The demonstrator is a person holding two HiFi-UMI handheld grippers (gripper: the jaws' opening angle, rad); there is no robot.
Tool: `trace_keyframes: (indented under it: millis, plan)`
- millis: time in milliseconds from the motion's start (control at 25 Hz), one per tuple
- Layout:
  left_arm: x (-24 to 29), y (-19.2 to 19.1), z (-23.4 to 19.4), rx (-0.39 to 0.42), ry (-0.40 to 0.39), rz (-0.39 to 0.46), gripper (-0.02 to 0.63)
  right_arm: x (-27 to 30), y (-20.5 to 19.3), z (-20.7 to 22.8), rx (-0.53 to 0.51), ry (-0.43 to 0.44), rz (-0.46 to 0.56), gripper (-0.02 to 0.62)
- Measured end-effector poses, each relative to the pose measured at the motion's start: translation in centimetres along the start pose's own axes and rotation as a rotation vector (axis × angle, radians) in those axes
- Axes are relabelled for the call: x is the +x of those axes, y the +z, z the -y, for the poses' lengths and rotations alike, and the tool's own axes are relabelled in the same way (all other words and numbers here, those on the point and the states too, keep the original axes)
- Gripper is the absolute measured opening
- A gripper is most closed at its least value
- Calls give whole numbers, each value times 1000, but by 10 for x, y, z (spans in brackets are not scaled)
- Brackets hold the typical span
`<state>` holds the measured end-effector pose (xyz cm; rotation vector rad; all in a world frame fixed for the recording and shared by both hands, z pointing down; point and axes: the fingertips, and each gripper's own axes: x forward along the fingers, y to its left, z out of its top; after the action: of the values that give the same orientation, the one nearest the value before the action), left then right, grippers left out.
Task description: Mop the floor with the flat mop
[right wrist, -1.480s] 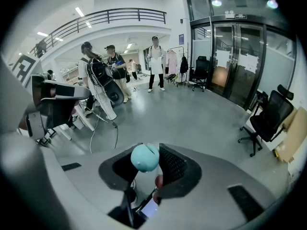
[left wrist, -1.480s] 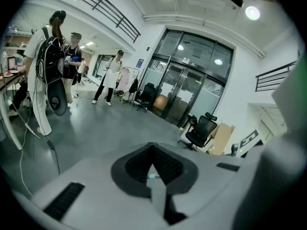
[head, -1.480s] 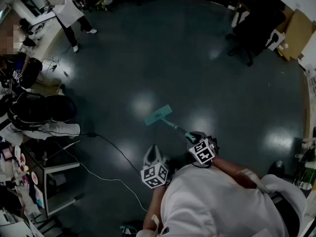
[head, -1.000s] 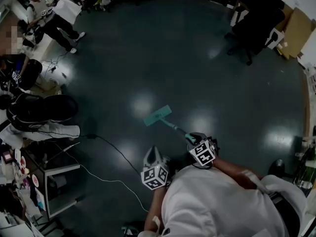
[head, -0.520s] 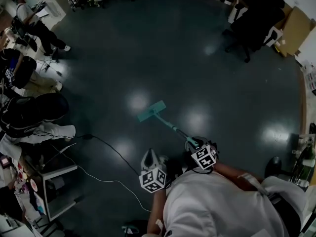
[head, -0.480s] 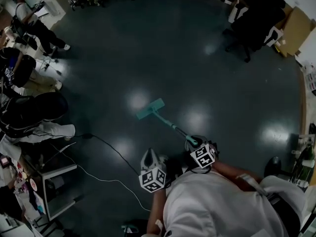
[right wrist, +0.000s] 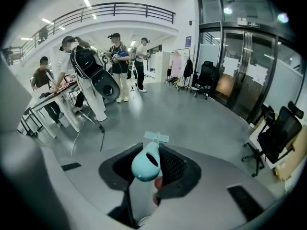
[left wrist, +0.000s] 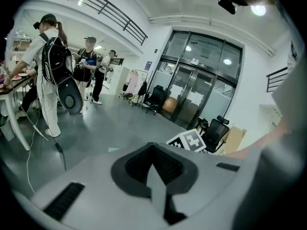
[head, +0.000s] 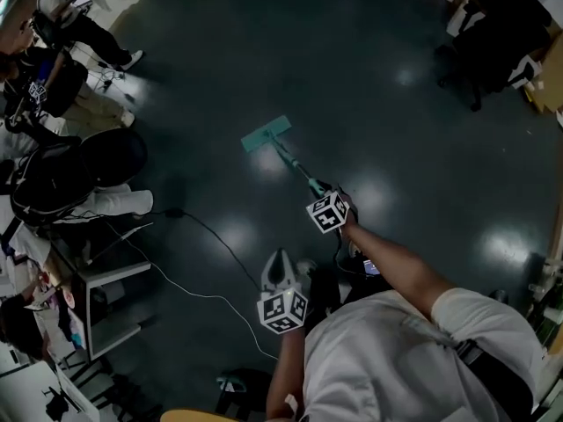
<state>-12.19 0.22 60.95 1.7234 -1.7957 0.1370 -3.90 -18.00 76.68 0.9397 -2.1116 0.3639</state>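
Item: flat mop, teal, one-handed hold. The mop head (head: 266,134) lies flat on the dark glossy floor (head: 369,77) in the upper centre-left of the head view. Its handle (head: 295,167) slants down and right to the right hand-held gripper (right wrist: 147,170). That gripper's jaws are clamped on the rounded, holed end of the handle (right wrist: 145,161), with the head showing just beyond it. The left hand-held gripper (left wrist: 154,172) hangs lower centre, well apart from the mop, jaws together with nothing between them.

Hazards, judged:
(a) The grip sits at the very end of a long handle with no second hold. A sideways push could twist the handle in the jaws or tip the head off the floor.
(b) A black cable (head: 211,236) and a white cable (head: 189,299) trail across the floor at centre-left. A stroke toward that side could snag them and tug the plug block (head: 172,212).
(c) People (head: 66,25) stand with a large backpack (head: 79,170) along the left edge beside a surface (head: 110,275). A wide sweep may reach their feet.
(d) An office chair (head: 501,38) stands at upper right, limiting strokes that way.
(e) The floor shows bright glare patches, and whether it is wet cannot be told.

Markings: the cubes (head: 328,212) on the grippers carry black-and-white square patterns only, no letters. No brand can be read on the mop. A small blue sign (right wrist: 187,41) by the glass doors is too small to read.
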Motion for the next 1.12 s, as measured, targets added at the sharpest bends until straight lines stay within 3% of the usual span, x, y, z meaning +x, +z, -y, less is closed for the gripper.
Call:
trace_keyframes:
  millis: [120, 280, 600, 720, 920, 1120]
  plan:
    - [-9, -3, -12, -11, 17, 12, 5, 1, 2, -4, -15, 9, -5, 110]
    - [-15, -9, -18, -52, 24, 20, 5, -29, -32, -6, -32, 24, -41, 109]
    - [-14, 1, -1, -57, -35, 46, 5, -182, -116, 0, -34, 66, -129, 109]
    - [-17, 6, 2, -52, -47, 61, 5, -209, -135, 1, -16, 60, -153, 109]
    - [-21, 4, 6, -57, -37, 67, 5, -190, -120, -1, -34, 49, -94, 109]
    - [-34, 0, -4, -66, 12, 67, 5, -111, -74, -4, -29, 42, -36, 109]
